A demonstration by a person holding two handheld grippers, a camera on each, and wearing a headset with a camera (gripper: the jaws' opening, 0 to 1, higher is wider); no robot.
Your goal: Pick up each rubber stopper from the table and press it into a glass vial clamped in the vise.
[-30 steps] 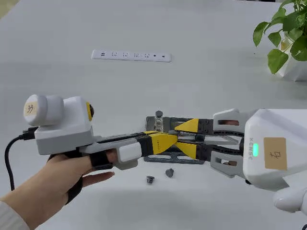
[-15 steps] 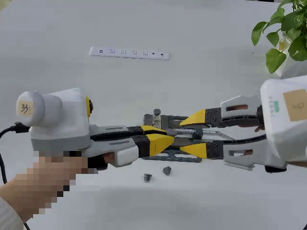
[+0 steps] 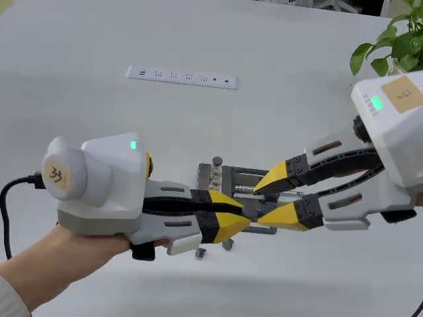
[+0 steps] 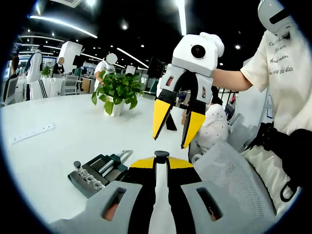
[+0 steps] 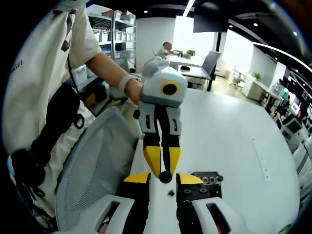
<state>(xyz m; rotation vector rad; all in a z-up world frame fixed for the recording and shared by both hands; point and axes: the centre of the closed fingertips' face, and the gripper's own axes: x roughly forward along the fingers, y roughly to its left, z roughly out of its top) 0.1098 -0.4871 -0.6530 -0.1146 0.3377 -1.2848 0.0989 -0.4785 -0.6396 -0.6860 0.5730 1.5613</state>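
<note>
left gripper (image 3: pixel 244 218) is pinched onto one rubber stopper (image 4: pixel 161 155), a small dark round plug right at the yellow jaw tips, held up off the table (image 3: pixel 99 119) on the near side of the vise (image 3: pixel 254 177); right gripper (image 3: pixel 258 205) jaws stand moderately wide apart, tips either side of that stopper in the right gripper view, can't tell if they touch it; two loose stoppers (image 3: pixel 200 253) (image 3: pixel 228 244) lie on the table just near of the vise; vise is dark matte metal with a bare screw spindle, and clamps a short row of clear glass vials (image 3: pixel 216 177), the far one already capped in dark rubber (image 3: pixel 217 160); my read: the stopper is near weightless, soft and grippy, so it won't slip but will squash and cock sideways if squeezed hard, best held across the wide head with the plug end left free; the vials look thin-walled and brittle, so push straight down the vial axis, no side load; table is smooth pale grey, a dropped stopper would likely roll
</note>
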